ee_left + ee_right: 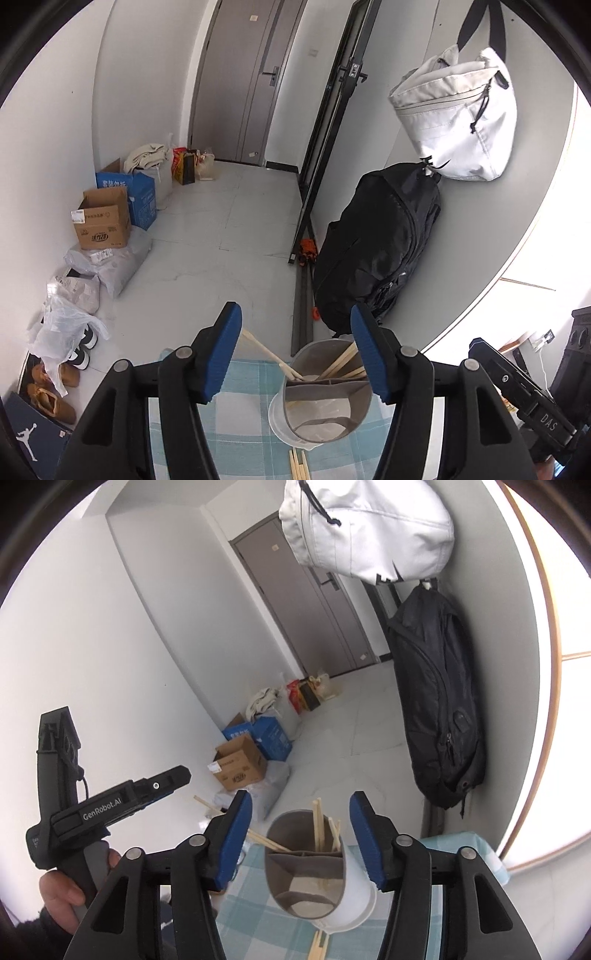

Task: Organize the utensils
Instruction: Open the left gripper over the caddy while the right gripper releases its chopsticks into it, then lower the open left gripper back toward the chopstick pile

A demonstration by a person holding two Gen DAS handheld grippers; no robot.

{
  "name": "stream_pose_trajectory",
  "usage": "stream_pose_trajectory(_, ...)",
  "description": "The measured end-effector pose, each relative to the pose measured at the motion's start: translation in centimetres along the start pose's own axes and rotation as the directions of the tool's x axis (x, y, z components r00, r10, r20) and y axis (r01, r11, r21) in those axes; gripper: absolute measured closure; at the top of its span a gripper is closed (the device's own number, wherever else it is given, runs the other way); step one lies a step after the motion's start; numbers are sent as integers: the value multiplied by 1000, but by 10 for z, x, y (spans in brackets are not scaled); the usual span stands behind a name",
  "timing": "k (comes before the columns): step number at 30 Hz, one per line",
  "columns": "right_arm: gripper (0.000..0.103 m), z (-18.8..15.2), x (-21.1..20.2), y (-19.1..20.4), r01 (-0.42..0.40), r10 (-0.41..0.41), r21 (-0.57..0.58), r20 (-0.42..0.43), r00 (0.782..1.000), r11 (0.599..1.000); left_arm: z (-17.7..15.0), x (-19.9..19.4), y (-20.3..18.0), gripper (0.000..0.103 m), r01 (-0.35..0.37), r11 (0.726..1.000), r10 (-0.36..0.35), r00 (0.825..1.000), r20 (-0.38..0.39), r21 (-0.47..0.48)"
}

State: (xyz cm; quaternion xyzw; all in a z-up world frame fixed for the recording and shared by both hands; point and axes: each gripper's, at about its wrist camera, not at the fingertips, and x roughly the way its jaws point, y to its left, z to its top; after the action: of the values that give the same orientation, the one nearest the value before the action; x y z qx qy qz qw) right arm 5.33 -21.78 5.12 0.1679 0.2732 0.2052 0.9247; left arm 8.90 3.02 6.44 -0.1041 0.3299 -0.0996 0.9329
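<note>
White walls, a grey door and a pale tiled floor lined with cardboard boxes fill the background; a white bag and a black backpack (376, 243) hang on the wall to the right. Close beneath me is the counter (251, 402), covered by a blue-and-white checked cloth.

On that cloth stands the utensil holder (321, 398), a round grey cup split by inner walls into compartments. Several wooden chopsticks (321, 829) stand in its far compartments, leaning on the rim. One longer pair (266, 350) slants out over the left edge. The nearest compartment looks empty. More loose chopsticks (299, 463) lie flat on the cloth just in front of the holder.

My left hand-held gripper (295, 354) has its blue pads parted about halfway, with nothing between them. My right hand-held gripper (301, 840) is likewise half open and empty. Both hover above the holder.

I judge the main risk to be tipping. The holder looks light, and the slanting pair acts as a lever, so a knock from either gripper could topple it. Thin sticks lying flat may also slip from the pads or roll off the counter's edge.
</note>
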Motion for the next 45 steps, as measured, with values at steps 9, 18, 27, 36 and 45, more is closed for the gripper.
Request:
stream_pose_trajectory(9,21,-7,-30,15,49,-46,-50,62,997,998,-12,-30,-6,32,-33,999,32,998,48,17)
stream_pose_trajectory(18,6,-27,-49,20,39,-31,-78,101,994,996,-42,-38,0,27,-61,998,61,998,18,10)
stream_pose_trajectory(27,0,-67,-44,12,33,-25,-103,81,996,994,-95,-24,3,18,-86,995,89,995,-47,56)
stream_pose_trajectory(36,0,-110,-29,-7,58,-58,-134,6,998,989,-161,20,15,18,-78,995,90,971,-221,62)
stream_pose_trajectory(45,0,-122,-22,-25,68,-71,-66,-37,997,996,-199,63,17,18,-101,989,136,898,-419,104)
